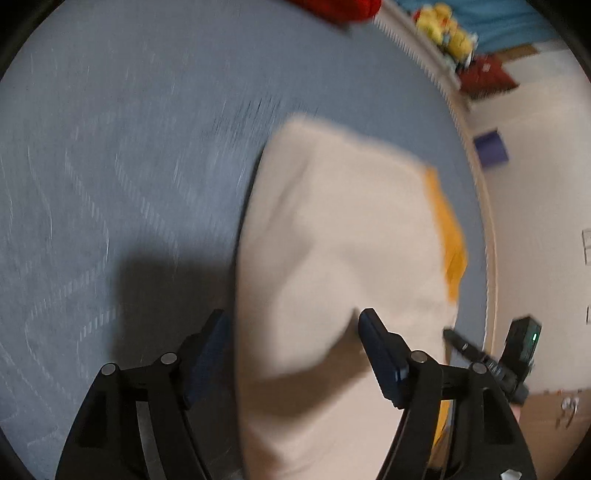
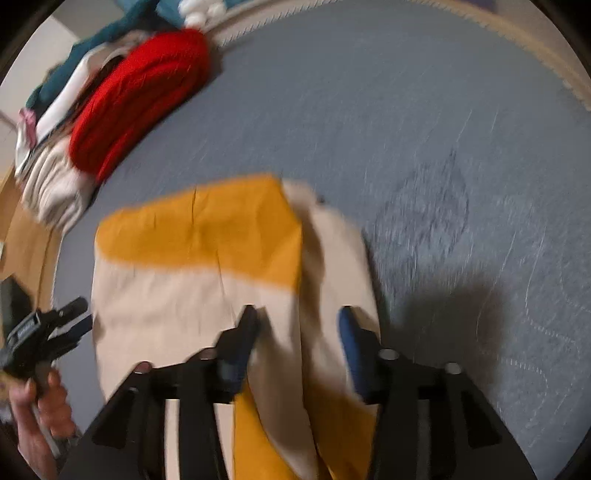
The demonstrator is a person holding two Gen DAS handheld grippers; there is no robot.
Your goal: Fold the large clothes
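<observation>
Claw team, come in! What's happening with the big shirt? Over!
Left claw open, right claw open. Cream and mustard-yellow fabric garment between both, on grey-blue quilted mattress. Pile of red and white folded clothes off to the side, not blocking.

We see the cream and orange garment [image 2: 207, 266] blurred and cut by the lower edge; the yellow things [image 1: 445, 31] are too blurred to name.

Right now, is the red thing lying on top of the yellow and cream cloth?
No, the red thing sits apart on a pile beyond the cloth.
</observation>
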